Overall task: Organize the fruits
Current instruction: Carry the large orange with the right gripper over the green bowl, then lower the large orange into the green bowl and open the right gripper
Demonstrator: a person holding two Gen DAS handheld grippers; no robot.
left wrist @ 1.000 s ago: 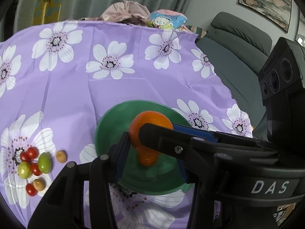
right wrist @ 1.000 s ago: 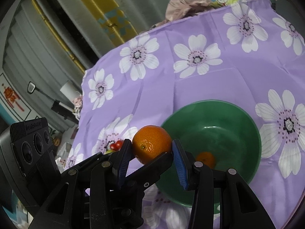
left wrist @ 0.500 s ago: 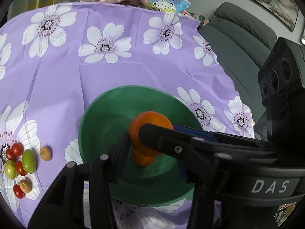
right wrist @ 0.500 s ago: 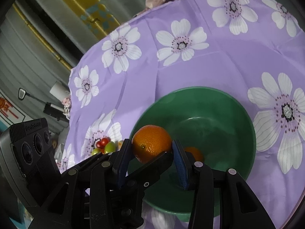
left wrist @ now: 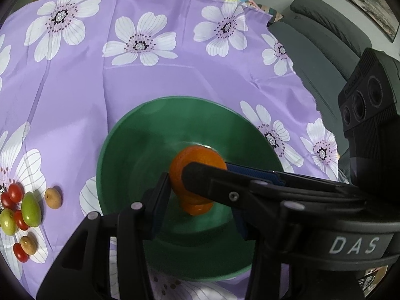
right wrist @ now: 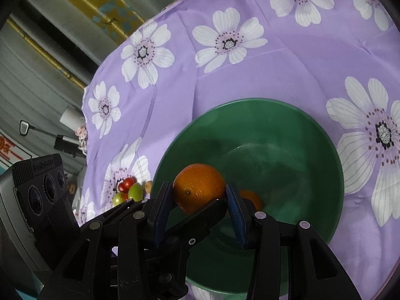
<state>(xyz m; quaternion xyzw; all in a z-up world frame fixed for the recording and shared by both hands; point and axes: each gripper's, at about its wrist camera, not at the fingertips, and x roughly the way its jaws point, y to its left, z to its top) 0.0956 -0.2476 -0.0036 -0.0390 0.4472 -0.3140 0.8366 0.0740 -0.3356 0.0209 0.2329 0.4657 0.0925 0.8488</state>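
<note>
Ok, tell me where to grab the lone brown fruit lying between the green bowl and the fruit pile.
Take the brown fruit across its middle, coming straight down from above: it is small, rounded and lies low on the cloth. Probably set the fingers on its near and far sides, where cloth is bare; a green fruit and the green bowl flank it.

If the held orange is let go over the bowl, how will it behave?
The orange is round, so it would likely roll down the green bowl's sloped wall toward the second orange. Its dimpled, firm-looking peel probably resists slipping from the right tongs.
</note>
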